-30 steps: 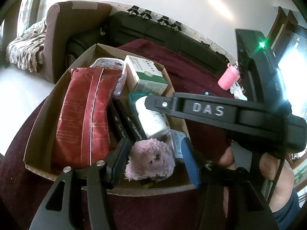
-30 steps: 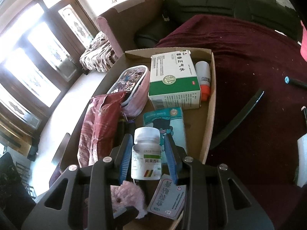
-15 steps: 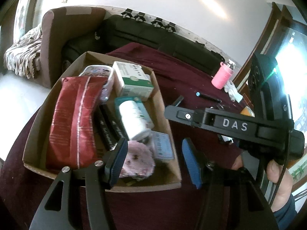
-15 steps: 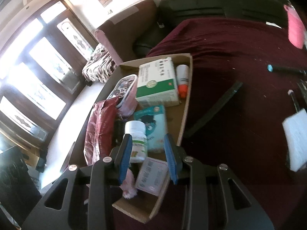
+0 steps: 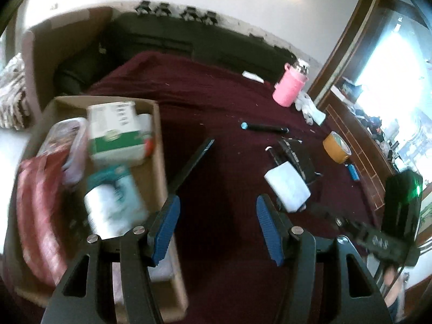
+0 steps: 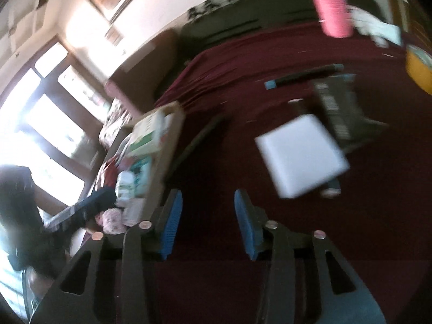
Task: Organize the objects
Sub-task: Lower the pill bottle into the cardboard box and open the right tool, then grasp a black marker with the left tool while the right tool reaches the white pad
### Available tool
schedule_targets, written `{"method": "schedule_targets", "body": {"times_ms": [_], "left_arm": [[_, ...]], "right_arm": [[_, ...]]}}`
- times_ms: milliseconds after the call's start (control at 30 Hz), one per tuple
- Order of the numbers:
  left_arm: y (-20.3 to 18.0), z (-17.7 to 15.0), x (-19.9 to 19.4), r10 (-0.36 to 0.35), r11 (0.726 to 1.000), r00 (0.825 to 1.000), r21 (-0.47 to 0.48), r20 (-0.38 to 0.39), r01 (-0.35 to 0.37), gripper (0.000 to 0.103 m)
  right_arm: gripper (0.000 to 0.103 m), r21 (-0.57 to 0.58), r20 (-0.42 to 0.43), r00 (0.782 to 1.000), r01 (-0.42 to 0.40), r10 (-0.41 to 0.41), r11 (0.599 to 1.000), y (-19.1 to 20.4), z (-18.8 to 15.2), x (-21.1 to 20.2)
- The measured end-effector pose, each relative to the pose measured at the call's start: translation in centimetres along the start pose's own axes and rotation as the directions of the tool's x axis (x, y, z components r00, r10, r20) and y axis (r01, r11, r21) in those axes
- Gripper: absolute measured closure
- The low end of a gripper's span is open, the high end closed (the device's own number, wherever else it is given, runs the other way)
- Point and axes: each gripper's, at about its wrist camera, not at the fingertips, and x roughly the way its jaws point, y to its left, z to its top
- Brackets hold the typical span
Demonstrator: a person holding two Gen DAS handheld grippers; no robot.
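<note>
I see L tongs wide, empty, over worktop | box just left, white pad ahead-right | R tongs wide, empty, pad ahead-right, apart

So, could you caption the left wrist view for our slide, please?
Open left gripper over maroon cloth, beside the cardboard box.

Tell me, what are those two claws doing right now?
Left gripper open, empty; right gripper likewise. Brown cardboard box packed; flat white rectangular pad loose on maroon cloth. Path clear.
</note>
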Motion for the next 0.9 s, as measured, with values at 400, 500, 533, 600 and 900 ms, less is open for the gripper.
{"method": "schedule_targets", "body": {"times_ms": [400, 500, 533, 600, 900], "left_arm": [[-0.3, 5.9, 11.1, 0.158, 0.987, 0.974, 0.024, -0.16, -0.157, 0.05], [-0.7, 6.0, 12.8, 0.226, 0.973, 0.957, 0.085, -0.182, -0.214, 0.05], [-0.7, 6.0, 13.4, 0.241, 0.969, 0.95, 0.097, -0.196, -0.226, 0.05], [-0.6, 5.8, 14.2, 0.255, 0.966, 0.942, 0.108, -0.219, -0.237, 0.05], [-2.3, 3.2, 13.5, 0.205, 0.978, 0.943, 0.098, -0.263, -0.185, 0.085]], "right_arm": [[0.057, 0.207, 0.072, 0.997, -0.053, 0.039, 0.977, -8.6, 0.7, -2.0], [0.057, 0.218, 0.076, 0.995, -0.082, 0.066, 0.972, -8.4, 0.7, -2.2], [0.057, 0.221, 0.076, 0.994, -0.092, 0.077, 0.971, -8.4, 0.7, -2.2], [0.057, 0.224, 0.079, 0.994, -0.097, 0.081, 0.97, -8.4, 0.7, -2.4], [0.057, 0.232, 0.09, 0.993, -0.093, 0.074, 0.968, -8.9, 0.4, -2.9]]}}
